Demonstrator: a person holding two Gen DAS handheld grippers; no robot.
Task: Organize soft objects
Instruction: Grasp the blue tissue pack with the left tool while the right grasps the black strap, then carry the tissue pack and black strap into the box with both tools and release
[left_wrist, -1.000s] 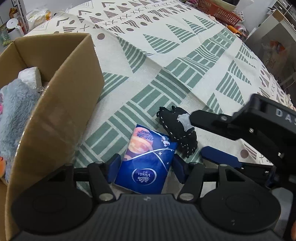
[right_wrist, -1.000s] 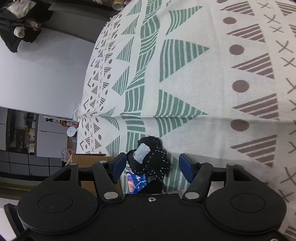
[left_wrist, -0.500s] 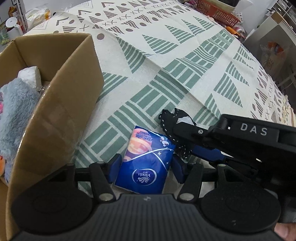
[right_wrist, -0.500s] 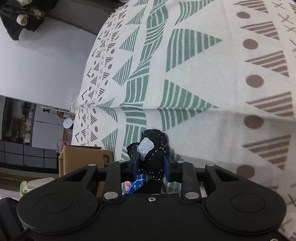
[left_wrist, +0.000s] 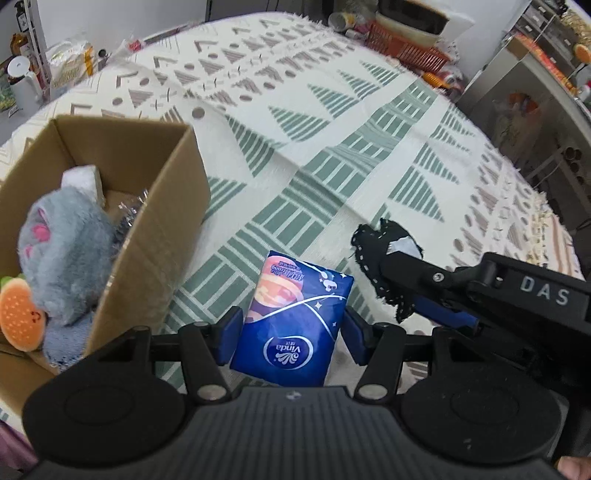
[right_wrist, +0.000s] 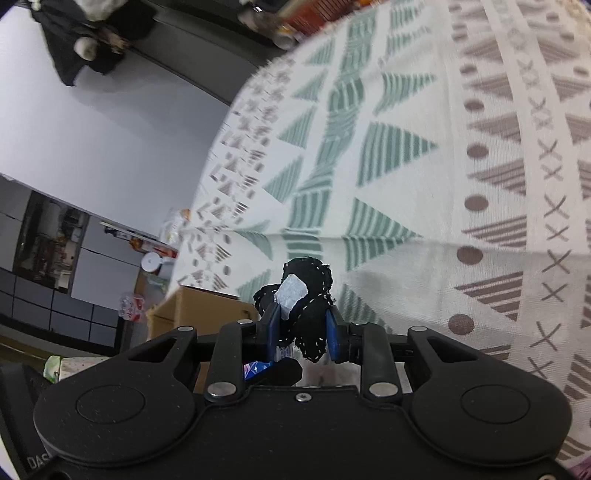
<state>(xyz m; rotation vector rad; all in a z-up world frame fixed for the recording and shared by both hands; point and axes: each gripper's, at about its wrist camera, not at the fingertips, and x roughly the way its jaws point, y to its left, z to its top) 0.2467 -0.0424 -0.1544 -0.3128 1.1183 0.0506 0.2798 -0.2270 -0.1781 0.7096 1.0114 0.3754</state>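
Note:
A blue Vinda tissue pack (left_wrist: 291, 314) sits between the blue fingers (left_wrist: 229, 334) of my left gripper (left_wrist: 292, 335), which press on both its sides, shut on it, just right of the open cardboard box (left_wrist: 155, 221). Inside the box lie a grey plush toy (left_wrist: 62, 258) and an orange burger plush (left_wrist: 18, 317). My right gripper (right_wrist: 301, 332) is shut on a black cloth piece (right_wrist: 306, 295) with white stitching and a white tag, held above the patterned tablecloth (right_wrist: 424, 221). In the left wrist view the cloth piece (left_wrist: 373, 251) hangs to the pack's right, in the right gripper (left_wrist: 400, 288).
An orange basket (left_wrist: 406, 48) and cups stand at the table's far edge. A white kettle (left_wrist: 22, 81) and snack bags (left_wrist: 70, 66) lie beyond the far left edge. A cabinet (left_wrist: 535, 110) stands off the table's right side. The box (right_wrist: 207, 302) shows left of the right gripper.
My right gripper shut on the black cloth piece and lifted it off the tablecloth. My left gripper closed in on the tissue pack and rose, so more of the box's inside shows.

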